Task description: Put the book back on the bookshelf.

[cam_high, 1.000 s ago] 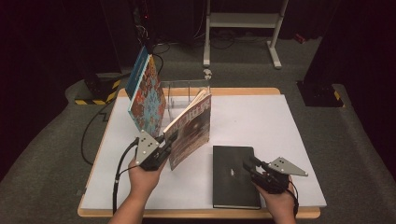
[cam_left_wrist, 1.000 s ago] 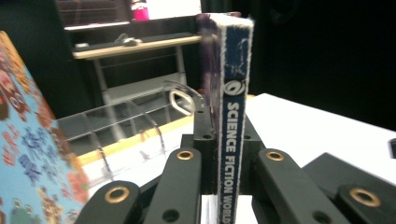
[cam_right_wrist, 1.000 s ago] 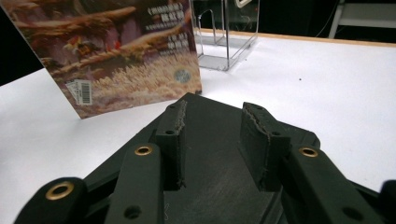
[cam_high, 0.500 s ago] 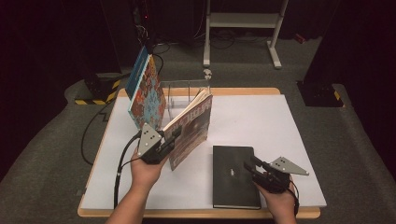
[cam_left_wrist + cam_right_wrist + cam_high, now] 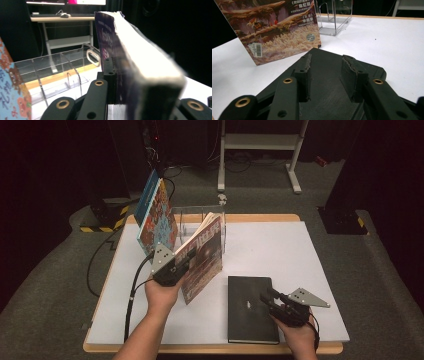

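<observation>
White covers the wooden-edged table (image 5: 310, 265) in the middle of the frame, and the room around it is dark with grey carpet. I count three books. One thick paperback book with a picture cover (image 5: 202, 257) stands tilted at centre, pinched tight by the left gripper (image 5: 170, 270). One flat black book (image 5: 250, 307) lies at lower right, under the right gripper (image 5: 270, 299), whose jaws stand apart. One blue patterned book (image 5: 157, 217) leans at upper left beside one clear plastic rack (image 5: 197, 222).
</observation>
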`<state>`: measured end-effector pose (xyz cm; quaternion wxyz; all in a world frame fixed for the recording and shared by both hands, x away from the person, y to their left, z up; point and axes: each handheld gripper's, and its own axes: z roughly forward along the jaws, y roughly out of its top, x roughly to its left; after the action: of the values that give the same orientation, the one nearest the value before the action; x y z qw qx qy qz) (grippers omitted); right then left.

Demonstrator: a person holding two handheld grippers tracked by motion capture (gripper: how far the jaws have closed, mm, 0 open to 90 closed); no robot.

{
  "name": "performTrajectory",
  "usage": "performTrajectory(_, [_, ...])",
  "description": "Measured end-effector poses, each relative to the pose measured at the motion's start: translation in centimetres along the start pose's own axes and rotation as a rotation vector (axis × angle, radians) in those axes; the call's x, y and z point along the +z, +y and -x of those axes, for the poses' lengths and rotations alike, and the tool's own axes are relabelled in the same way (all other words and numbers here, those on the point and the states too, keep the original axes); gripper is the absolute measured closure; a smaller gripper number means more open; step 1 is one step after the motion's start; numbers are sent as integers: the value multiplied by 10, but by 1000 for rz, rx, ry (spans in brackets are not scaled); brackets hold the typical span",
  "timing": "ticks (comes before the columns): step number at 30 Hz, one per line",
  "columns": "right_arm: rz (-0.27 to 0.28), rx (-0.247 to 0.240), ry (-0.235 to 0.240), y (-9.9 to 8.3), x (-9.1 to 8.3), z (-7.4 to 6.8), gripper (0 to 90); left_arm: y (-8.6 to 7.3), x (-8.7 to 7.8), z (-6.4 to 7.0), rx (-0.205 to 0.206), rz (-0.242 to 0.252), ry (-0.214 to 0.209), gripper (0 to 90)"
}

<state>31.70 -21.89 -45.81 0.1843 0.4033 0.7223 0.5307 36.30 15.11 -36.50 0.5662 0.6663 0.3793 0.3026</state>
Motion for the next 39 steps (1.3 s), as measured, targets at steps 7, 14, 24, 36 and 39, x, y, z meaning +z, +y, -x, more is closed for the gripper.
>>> performTrajectory(7, [8, 10, 2, 0, -2, 2, 603, 14, -9, -11, 12, 40, 87, 838])
performTrajectory(14, [12, 14, 6, 1, -2, 3, 603, 20, -14, -26, 28, 31, 192, 838])
performTrajectory(24, [17, 25, 9, 1, -3, 4, 604, 36, 20, -34, 25, 34, 287, 837])
performTrajectory(36, [22, 33, 13, 0, -3, 5, 607, 32, 83, -55, 3, 4, 383, 838])
performTrajectory(39, [21, 37, 16, 0, -3, 6, 607, 32, 93, -59, -10, 26, 393, 838])
